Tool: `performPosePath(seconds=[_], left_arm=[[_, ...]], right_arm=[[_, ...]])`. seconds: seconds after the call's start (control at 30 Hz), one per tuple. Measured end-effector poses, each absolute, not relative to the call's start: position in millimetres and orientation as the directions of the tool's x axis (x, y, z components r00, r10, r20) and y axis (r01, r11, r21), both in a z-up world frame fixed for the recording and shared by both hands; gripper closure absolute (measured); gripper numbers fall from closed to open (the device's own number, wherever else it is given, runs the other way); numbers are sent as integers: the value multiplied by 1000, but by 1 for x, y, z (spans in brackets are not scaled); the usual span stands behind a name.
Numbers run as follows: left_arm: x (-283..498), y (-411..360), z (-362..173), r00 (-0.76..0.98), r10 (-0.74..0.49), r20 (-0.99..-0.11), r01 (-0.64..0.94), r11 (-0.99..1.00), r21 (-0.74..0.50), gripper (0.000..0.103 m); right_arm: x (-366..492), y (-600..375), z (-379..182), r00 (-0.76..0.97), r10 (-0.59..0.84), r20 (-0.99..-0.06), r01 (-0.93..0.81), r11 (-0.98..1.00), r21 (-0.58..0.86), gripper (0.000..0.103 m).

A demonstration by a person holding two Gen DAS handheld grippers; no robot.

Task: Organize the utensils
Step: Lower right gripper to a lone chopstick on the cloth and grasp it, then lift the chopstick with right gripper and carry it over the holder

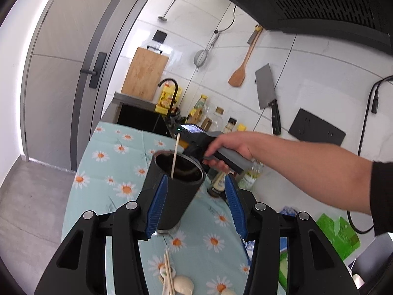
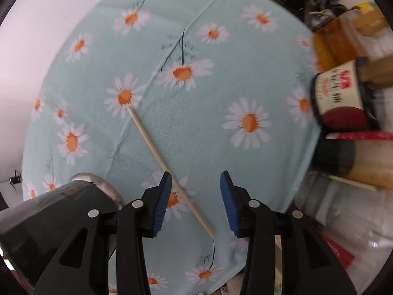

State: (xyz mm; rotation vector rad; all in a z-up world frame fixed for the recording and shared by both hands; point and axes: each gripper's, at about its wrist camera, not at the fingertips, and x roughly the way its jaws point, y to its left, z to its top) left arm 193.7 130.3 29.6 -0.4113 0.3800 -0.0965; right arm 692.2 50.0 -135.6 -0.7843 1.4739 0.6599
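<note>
A tall black utensil cup (image 1: 173,186) stands tilted on the daisy tablecloth (image 1: 115,162), with one wooden chopstick (image 1: 175,156) sticking out of it. My left gripper (image 1: 196,184) is open; its left finger touches the cup, its right finger stands apart. Several chopsticks (image 1: 168,274) and pale spoons (image 1: 183,284) lie near the front edge. The right gripper (image 1: 194,136) hovers behind the cup, hand-held. In the right wrist view the right gripper (image 2: 195,180) is open, with a chopstick (image 2: 169,169) slanting past its left finger and the cup (image 2: 56,211) at lower left.
Bottles and jars (image 1: 216,120) line the wall side of the counter, close to the right gripper (image 2: 343,98). A sink with black tap (image 1: 169,93), a cutting board (image 1: 145,73), a cleaver (image 1: 266,93) and a wooden spatula (image 1: 242,66) are behind. A green bag (image 1: 336,233) sits right.
</note>
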Motion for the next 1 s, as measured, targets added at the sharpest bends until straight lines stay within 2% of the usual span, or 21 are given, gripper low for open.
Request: performPosePath(seconds=[0.2,0.33,0.47,0.6,0.67,0.73,1.0], left_arm=[[178,119,23,917,-159,-367,-7,911,-413,57],[171,118,23,917,-158,-367,-13,906,-424,57],[170,118,21,914,-153,-376,-26,903,-429,57],[169,117,16,908,-158,-388,-32,897,-441,57],[169,116,14,906,-157,-393,-35,898,-440,57],[169,115,12,902,-164,-400,-34,895,-445,57],[169,114,11,893,-163,-419,-42,898,-438,57]], right_arm=[[672,73,-160,-8,-132,-991,-867,495,-59,63],[667,79,-171,-3,-155,-988,-879,472,-72,71],[666,82,-174,-16,-155,-988,-884,464,-59,72],[665,93,-173,-54,-139,-989,-890,455,-15,88],[665,94,-173,-64,-126,-990,-886,463,-2,90],[668,90,-172,-71,-116,-991,-879,477,7,96],[678,66,-174,-52,-62,-997,-850,526,12,98]])
